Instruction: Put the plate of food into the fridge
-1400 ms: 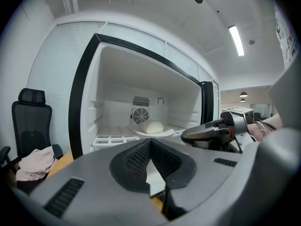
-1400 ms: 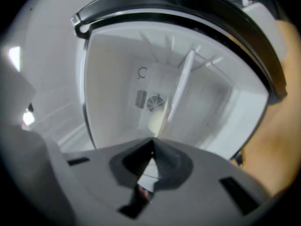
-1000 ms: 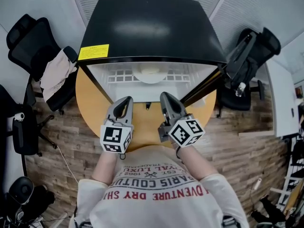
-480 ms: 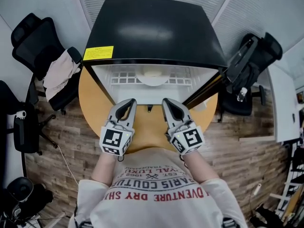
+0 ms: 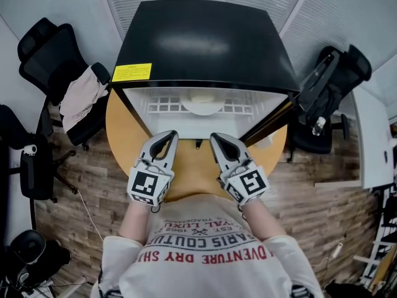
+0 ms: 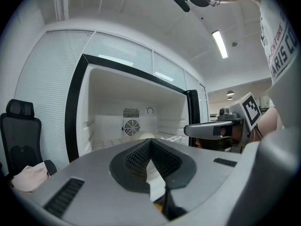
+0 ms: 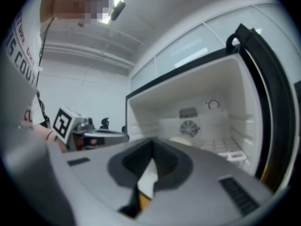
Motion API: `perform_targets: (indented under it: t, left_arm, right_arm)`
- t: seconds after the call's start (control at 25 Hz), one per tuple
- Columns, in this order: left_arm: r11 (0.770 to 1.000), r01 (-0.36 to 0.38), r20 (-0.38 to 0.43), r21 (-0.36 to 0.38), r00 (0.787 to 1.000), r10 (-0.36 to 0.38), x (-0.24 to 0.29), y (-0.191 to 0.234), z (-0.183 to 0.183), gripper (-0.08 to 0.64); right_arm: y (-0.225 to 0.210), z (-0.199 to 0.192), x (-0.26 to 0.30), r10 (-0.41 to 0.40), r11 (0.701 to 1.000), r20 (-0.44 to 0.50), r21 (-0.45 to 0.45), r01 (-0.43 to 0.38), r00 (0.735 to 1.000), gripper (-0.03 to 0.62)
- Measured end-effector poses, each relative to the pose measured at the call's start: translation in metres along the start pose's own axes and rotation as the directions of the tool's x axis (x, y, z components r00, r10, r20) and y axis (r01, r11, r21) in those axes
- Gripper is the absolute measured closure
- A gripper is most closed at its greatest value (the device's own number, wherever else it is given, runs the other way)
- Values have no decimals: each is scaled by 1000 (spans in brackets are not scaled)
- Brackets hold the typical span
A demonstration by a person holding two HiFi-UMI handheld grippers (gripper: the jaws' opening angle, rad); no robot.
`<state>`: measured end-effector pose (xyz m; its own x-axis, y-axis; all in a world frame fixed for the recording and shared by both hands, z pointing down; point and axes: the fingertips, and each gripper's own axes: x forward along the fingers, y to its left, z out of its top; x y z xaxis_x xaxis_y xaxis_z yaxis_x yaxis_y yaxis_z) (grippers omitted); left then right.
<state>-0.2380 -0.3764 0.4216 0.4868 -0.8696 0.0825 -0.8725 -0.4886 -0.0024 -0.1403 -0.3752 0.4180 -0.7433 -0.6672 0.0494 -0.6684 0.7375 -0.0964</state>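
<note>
The black fridge [image 5: 198, 42] stands open, its white inside facing me. The white plate of food [image 5: 201, 104] rests on the wire shelf inside, also seen as a pale mound in the left gripper view [image 6: 146, 136] and the right gripper view [image 7: 181, 139]. My left gripper [image 5: 169, 134] and right gripper [image 5: 214, 136] hover side by side over the round wooden table [image 5: 186, 169], just short of the fridge's front edge. Both are shut with nothing between the jaws, as the left [image 6: 149, 141] and right [image 7: 153, 152] close views confirm.
The fridge door [image 5: 268, 118] swings out at the right. Left of the table stands a black office chair [image 5: 46, 51] with a pale cloth [image 5: 79, 98] draped on it. Another black chair [image 5: 332, 73] is at the right. The floor is wood planks.
Both grippers have stayed in front of the open fridge. The right one has drawn back slightly toward the person. The plate has not moved.
</note>
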Motion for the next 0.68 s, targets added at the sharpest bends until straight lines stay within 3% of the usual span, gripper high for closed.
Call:
perform_targets:
  t: [0.68]
  left_arm:
    - [1000,14,-1,-18,1000,-14,5,-4,-1,529]
  right_arm:
    - [1,2,7,10,1000,17,-4,-10,1000,565]
